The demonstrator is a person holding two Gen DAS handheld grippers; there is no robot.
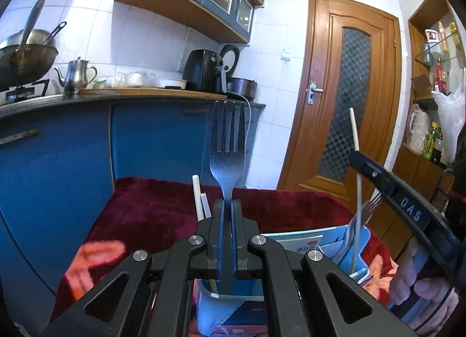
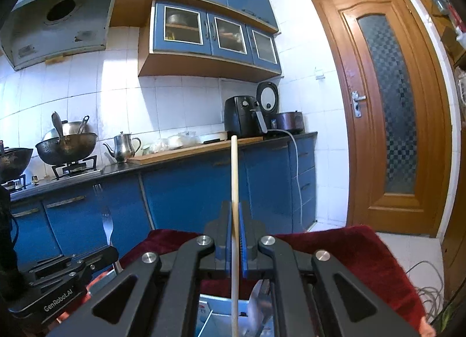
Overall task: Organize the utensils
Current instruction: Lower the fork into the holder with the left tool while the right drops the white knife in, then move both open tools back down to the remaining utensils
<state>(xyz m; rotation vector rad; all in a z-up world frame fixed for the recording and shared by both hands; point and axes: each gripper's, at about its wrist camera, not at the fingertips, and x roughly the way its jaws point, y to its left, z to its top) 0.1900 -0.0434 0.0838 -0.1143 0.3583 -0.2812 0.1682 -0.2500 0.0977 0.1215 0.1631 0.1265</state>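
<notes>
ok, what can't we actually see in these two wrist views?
- Fork handle end: left wrist view, hidden behind the left hand-held gripper.
- Chopstick lower end: right wrist view, cut off by the bottom edge.
- Contents of the blue container: left wrist view, mostly hidden by its wall.
- Pink patch on the red cloth: blurred.

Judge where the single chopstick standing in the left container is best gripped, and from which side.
Grip the chopstick on its bare upper shaft, coming from above with jaws across it. It stands near upright in the left container, lower end hidden inside. The left gripper, shut on a fork, stands right beside it, so approach from its far side.
</notes>
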